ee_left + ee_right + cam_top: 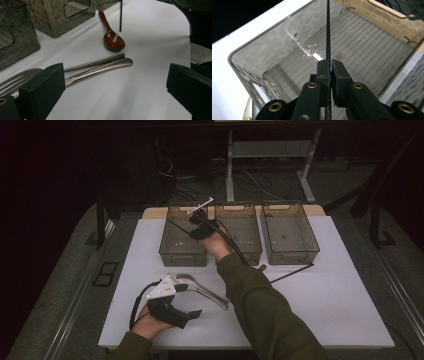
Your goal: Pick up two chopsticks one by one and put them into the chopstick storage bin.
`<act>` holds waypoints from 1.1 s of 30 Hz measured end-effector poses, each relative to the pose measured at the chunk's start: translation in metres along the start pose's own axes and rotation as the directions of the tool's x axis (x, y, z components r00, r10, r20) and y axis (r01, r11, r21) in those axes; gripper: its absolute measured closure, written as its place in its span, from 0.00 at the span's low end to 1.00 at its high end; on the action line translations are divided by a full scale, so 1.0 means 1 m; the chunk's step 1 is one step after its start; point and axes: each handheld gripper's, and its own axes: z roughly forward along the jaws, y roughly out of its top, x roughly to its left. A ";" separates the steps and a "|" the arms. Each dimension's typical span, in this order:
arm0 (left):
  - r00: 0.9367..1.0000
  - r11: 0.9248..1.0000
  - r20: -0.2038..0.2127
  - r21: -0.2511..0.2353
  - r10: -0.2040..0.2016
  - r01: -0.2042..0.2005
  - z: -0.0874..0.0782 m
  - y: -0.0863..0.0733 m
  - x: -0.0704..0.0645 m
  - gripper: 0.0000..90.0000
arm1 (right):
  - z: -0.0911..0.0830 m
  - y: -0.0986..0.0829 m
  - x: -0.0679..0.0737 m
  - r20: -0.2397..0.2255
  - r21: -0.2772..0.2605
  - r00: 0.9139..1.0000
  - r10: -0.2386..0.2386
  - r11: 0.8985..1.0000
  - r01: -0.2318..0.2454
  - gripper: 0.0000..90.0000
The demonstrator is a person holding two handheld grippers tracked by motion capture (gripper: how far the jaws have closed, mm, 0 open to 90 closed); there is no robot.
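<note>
My right gripper is shut on a thin black chopstick that runs straight up between its jaws. It hangs over the inside of the left smoky plastic bin. In the high view this gripper is above the left bin. My left gripper stands open low over the white table, just beside a metal fork and spoon. Their two steel handles lie side by side between the open jaws, with the fork tines by the left jaw. A brown wooden spoon lies beyond them.
The middle bin and right bin stand in a row with the left one at the back of the white tabletop. A second black chopstick lies on the table right of my right forearm. Table legs and cables are behind.
</note>
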 end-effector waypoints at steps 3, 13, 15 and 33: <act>1.000 1.000 0.000 -0.002 0.000 0.000 0.000 0.000 0.000 0.01 | 0.003 -0.001 0.001 -0.010 0.001 1.000 -0.003 1.000 0.003 0.93; 1.000 1.000 -0.002 -0.002 0.008 -0.008 0.000 0.000 0.000 0.01 | -0.013 0.000 -0.005 -0.056 -0.047 0.998 -0.011 0.999 0.008 0.70; 1.000 1.000 -0.004 -0.001 0.005 -0.005 -0.001 0.000 0.000 0.01 | -0.019 -0.002 -0.007 -0.073 -0.058 0.997 -0.007 0.998 0.003 0.66; 1.000 1.000 -0.014 0.021 0.005 -0.005 0.001 -0.001 0.000 0.01 | -0.102 -0.056 -0.033 -0.162 -0.164 0.981 -0.102 0.984 0.075 0.58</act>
